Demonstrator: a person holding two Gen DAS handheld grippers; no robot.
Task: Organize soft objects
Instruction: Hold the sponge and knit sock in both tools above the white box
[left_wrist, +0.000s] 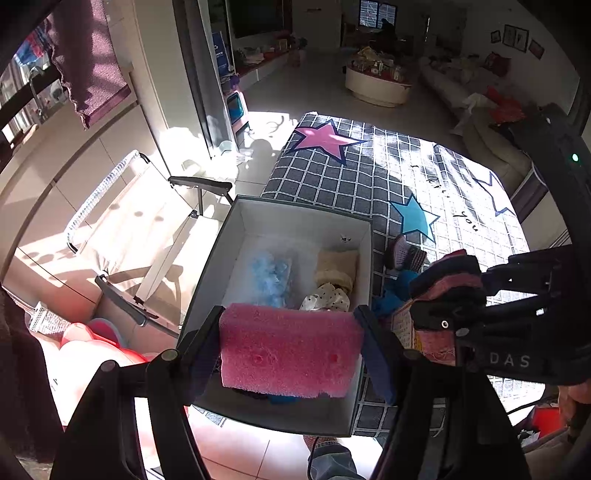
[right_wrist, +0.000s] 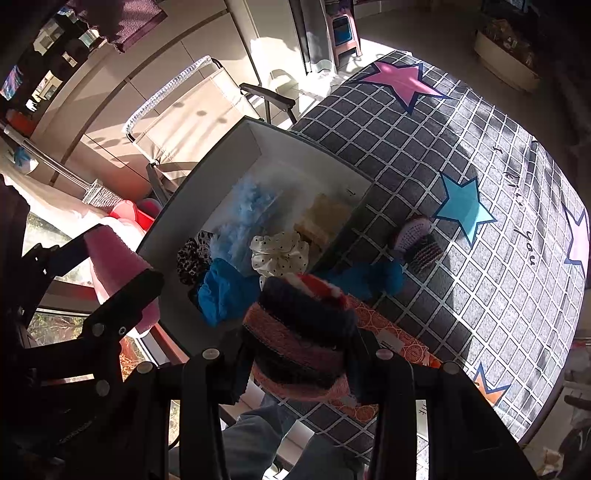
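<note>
"DAS" on right gripper (left_wrist: 448, 295); "you" on checked cloth (left_wrist: 466, 216), nr box (left_wrist: 364, 236).

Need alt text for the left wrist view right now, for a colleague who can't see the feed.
The left gripper holds a pink sponge above the near end of an open grey box that already contains soft items. To the right, the right gripper grips a striped knit bundle over the star-patterned grid cloth.
</note>
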